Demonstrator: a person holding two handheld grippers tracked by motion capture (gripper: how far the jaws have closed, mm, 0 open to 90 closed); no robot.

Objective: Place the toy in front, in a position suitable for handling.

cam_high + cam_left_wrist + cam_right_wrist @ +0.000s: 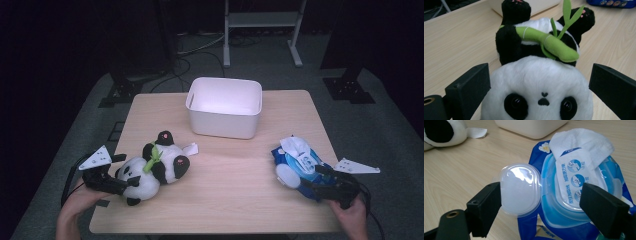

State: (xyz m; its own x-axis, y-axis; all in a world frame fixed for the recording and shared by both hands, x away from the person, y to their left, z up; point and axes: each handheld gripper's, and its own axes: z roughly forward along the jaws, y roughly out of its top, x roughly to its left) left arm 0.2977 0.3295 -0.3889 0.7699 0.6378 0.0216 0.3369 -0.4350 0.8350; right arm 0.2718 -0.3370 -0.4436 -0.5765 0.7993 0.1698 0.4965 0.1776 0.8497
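Observation:
A panda plush (150, 170) lies on its back at the table's left, a green bamboo stalk (549, 41) across its belly. My left gripper (131, 182) is open, one jaw on each side of the panda's white head (539, 75). At the table's right lies a blue wet-wipes pack (297, 167). Its clear lid (520, 188) is flipped open and a white wipe (584, 143) sticks out of it. My right gripper (312, 176) is open too, with its jaws astride the pack's near end.
A white plastic bin (225, 107) stands at the back middle of the wooden table (225, 195). The panda's white tag (191, 148) lies flat beside it. Dark stands and cables are on the floor beyond the table.

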